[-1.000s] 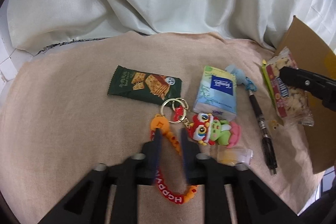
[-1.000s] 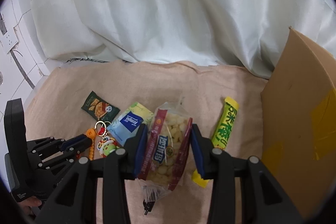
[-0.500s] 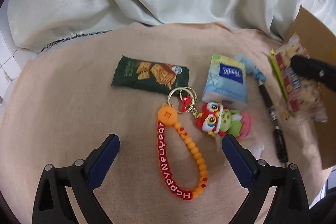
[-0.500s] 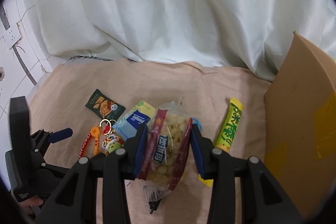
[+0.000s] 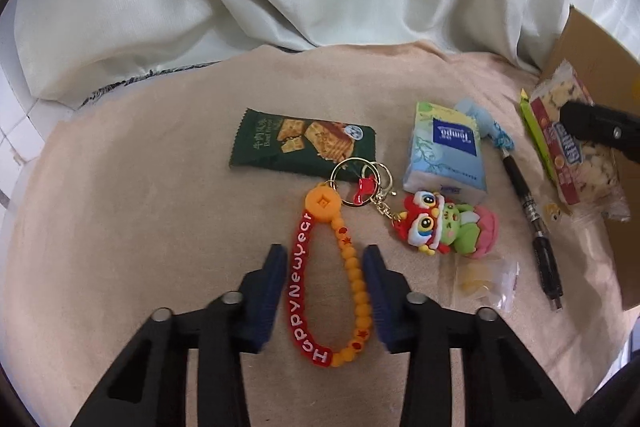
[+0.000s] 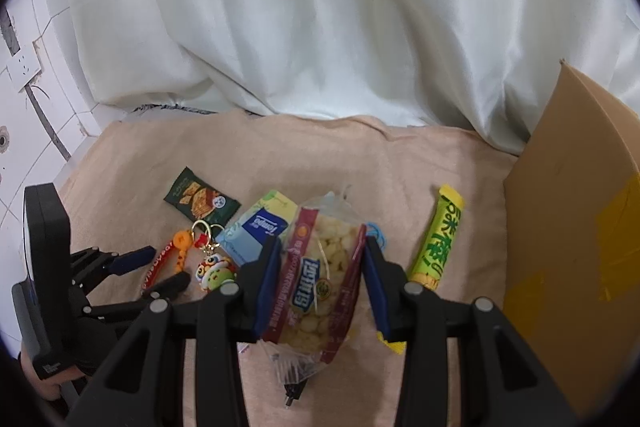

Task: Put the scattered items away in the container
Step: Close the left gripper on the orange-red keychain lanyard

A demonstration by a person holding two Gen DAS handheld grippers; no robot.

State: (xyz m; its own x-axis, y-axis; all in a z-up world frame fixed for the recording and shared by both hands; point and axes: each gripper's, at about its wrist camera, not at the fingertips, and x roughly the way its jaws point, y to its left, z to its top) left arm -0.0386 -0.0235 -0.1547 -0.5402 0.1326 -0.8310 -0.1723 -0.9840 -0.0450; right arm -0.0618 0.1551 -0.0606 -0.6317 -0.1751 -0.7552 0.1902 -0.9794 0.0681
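Two tools worked the beige cloth-covered counter at once. Half a second before, the left tool had gaped wide over the "Happy New Year" keychain strap; by this moment its blue pads had drawn in to bracket the red-and-orange loop, with a gap on each side, not yet clenched. That narrowing suggested a pickup was imminent. The right tool stayed clamped on the clear bag of puffed snacks, held off the cloth just short of the cardboard box, which it had yet to enter. Left on the cloth were a green cracker packet, a Tempo tissue pack, a black pen and a green stick snack.
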